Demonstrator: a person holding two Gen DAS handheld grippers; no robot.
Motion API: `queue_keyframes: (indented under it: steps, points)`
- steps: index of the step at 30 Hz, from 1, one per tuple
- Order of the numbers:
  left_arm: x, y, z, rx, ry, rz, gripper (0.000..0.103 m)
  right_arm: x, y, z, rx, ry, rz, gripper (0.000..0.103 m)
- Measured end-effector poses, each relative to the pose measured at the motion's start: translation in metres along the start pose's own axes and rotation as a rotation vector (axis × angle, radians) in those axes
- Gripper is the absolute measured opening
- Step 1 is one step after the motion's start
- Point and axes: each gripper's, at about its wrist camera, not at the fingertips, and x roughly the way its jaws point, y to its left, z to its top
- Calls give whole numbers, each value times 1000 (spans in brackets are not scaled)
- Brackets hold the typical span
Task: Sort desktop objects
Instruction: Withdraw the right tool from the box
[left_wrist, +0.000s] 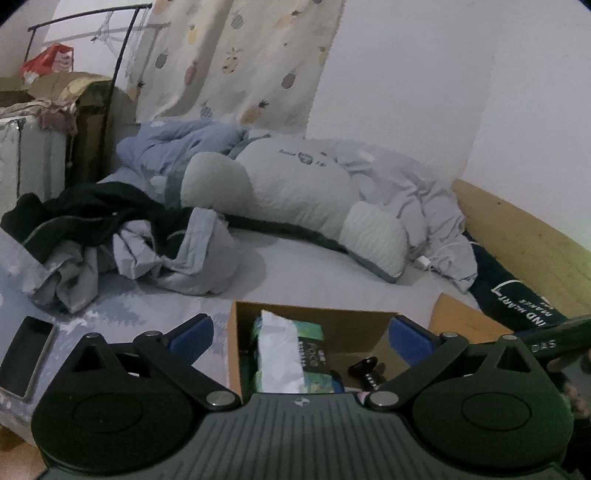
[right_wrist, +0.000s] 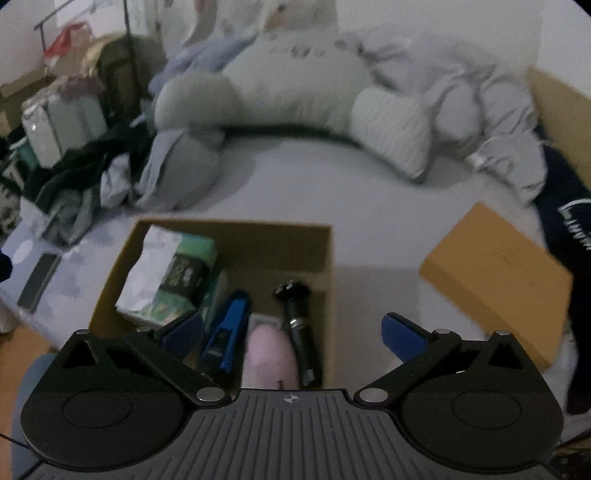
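Observation:
An open cardboard box (right_wrist: 229, 225) sits on the bed in front of both grippers; it also shows in the left wrist view (left_wrist: 317, 314). Inside lie a green and white tissue pack (right_wrist: 170, 273), a blue stapler (right_wrist: 225, 332), a pink object (right_wrist: 269, 354) and a black cylindrical tool (right_wrist: 299, 325). The tissue pack (left_wrist: 280, 350) and the black tool (left_wrist: 367, 369) also show in the left wrist view. My left gripper (left_wrist: 301, 338) is open and empty above the box. My right gripper (right_wrist: 291, 332) is open and empty above the box's near right side.
A brown cardboard lid (right_wrist: 498, 280) lies right of the box. A phone (right_wrist: 38, 280) lies on the bed at left. Crumpled clothes (left_wrist: 110, 236), a large plush pillow (left_wrist: 295, 192) and a dark garment (right_wrist: 565, 206) lie around. A suitcase (left_wrist: 29, 155) stands at far left.

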Motion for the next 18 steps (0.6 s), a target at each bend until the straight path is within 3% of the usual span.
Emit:
queue_keyframes:
  steps: [8, 14, 18]
  points:
    - [2, -10, -11, 37, -56, -22, 103, -41, -22, -40, 32, -230, -72, 103]
    - [7, -12, -30, 77, -67, -21, 103, -45, -29, -76, -22, -353, -104, 103]
    - [11, -13, -42, 86, -72, -5, 103, -35, -42, -96, 44, -426, -88, 103]
